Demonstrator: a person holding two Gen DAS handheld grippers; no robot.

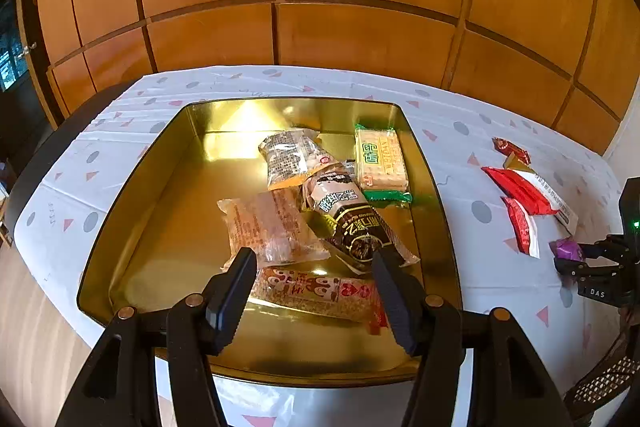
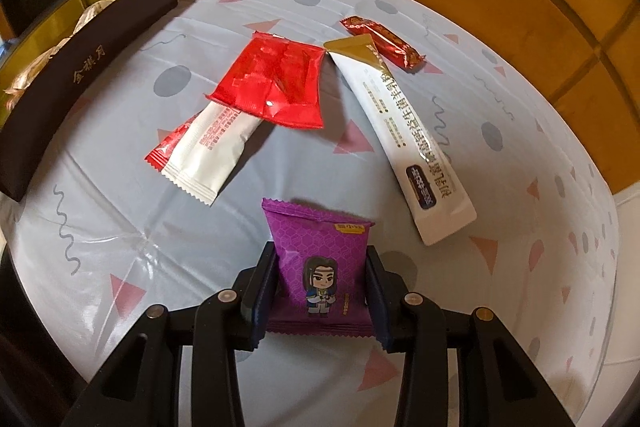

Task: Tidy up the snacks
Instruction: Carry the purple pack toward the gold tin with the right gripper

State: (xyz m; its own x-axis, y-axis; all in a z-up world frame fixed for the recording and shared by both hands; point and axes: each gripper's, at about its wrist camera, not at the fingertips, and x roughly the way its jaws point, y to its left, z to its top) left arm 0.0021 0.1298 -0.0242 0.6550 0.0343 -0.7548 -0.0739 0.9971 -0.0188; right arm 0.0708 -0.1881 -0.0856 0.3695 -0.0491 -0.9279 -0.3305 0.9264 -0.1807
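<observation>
We hold the purple snack packet (image 2: 322, 267) pinched by its side edges in the right gripper (image 2: 320, 291), just over the tablecloth (image 2: 120, 227), likely bound for the gold tin (image 1: 160, 187) to its left. Our left gripper (image 1: 314, 291) hangs wide and empty above the tin, over the sesame bar (image 1: 320, 293); several packets already lie inside. The red sachet (image 2: 276, 83), white stick (image 2: 416, 139) and small red candy (image 2: 384, 41) still sit loose beyond.

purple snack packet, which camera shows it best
The right wrist view: the purple snack packet fills the foreground, held between the right gripper fingers, its cartoon figure readable. The left wrist view shows only a small purple bit at the right edge.
</observation>
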